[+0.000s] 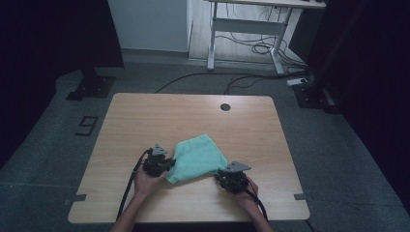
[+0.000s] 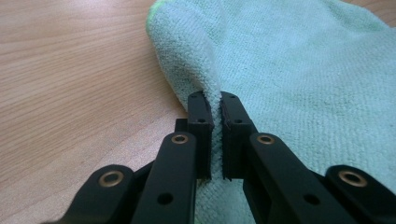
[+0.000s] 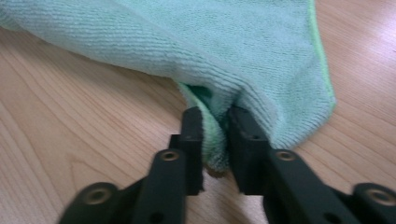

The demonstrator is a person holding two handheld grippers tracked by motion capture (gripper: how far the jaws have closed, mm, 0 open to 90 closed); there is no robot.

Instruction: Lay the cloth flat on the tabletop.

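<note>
Your left gripper (image 2: 216, 100) is pinching a fold of the green cloth (image 2: 299, 70) between its 2 jaws; your right gripper (image 3: 215, 114) is clamped on a bunched corner too.

pale wood-grain rectangular table top (image 1: 145, 121) with rounded corners and a small round dark hole (image 1: 225, 107) near its far edge. lying right on it is a folded mint-green microfibre cloth (image 1: 196, 158), bunched between both pairs of jaws and spreading out beyond their tips.
</note>
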